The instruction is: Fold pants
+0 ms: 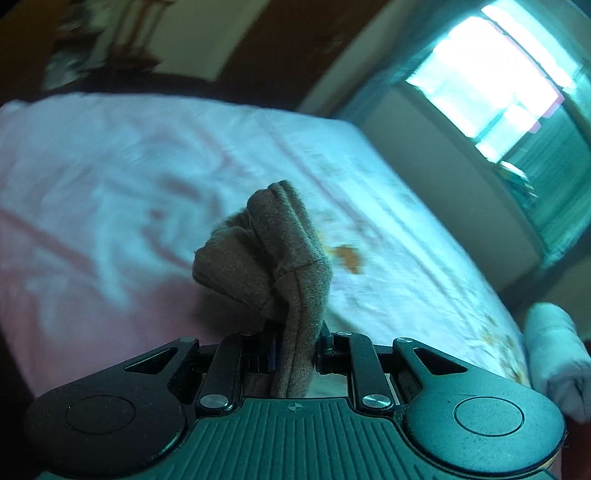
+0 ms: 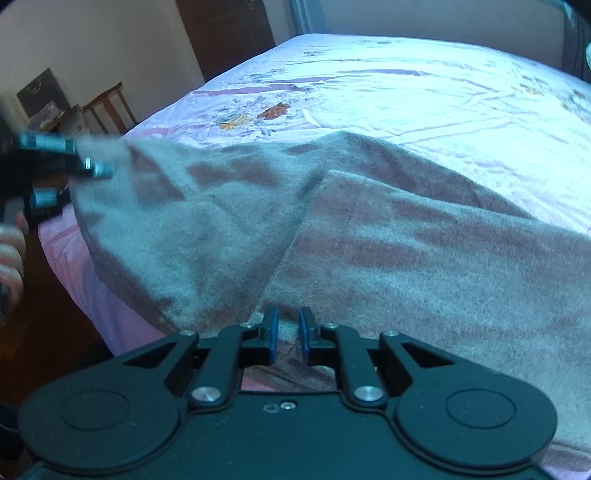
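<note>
Brown fleece pants (image 2: 406, 240) lie spread across the near part of the bed. In the left wrist view my left gripper (image 1: 295, 339) is shut on a bunched edge of the pants (image 1: 280, 258), which sticks up past the jaws above the bed. From the right wrist view the same left gripper (image 2: 74, 162) shows blurred at the left, holding a corner of the pants raised. My right gripper (image 2: 289, 332) sits low over the near edge of the pants, its blue pads (image 2: 273, 332) close together with brown fabric pinched between them.
The bed's pink floral sheet (image 2: 406, 92) stretches away behind the pants. A rolled white cloth (image 1: 554, 358) lies at the bed's right edge. A bright window (image 1: 498, 74), a wooden chair (image 2: 110, 107) and a dark door (image 2: 225, 33) stand beyond. A person's hand (image 2: 11, 243) shows at the left.
</note>
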A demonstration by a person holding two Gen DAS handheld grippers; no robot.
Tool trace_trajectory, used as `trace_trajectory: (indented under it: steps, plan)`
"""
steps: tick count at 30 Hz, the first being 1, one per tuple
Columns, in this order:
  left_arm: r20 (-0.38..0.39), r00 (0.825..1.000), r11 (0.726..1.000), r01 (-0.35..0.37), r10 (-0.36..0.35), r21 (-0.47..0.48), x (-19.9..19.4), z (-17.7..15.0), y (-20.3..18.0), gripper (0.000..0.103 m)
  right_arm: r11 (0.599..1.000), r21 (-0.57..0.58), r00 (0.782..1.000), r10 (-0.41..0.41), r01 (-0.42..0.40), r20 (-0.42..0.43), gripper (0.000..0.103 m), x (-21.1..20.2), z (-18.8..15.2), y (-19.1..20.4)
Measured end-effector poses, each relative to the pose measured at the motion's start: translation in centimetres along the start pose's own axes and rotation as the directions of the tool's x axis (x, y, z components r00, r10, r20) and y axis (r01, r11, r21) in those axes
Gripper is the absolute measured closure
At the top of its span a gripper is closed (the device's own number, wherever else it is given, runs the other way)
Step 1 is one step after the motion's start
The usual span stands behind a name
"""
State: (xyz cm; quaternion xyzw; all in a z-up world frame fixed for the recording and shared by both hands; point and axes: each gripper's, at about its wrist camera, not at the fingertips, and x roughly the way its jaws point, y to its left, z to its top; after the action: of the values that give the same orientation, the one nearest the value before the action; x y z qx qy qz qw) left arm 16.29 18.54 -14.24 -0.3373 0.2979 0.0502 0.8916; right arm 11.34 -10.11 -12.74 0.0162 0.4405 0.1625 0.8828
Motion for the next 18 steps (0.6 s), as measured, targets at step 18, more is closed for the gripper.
trace_trajectory:
  steps: [18]
  plan:
    - [-0.404,0.838,0.811,0.501,-0.366,0.303,-1.8,-11.0,-18.2,0.085,0.999,0.047,0.998,0.012,-0.015,0.056,0.097,-1.1,-0.6,-2.2]
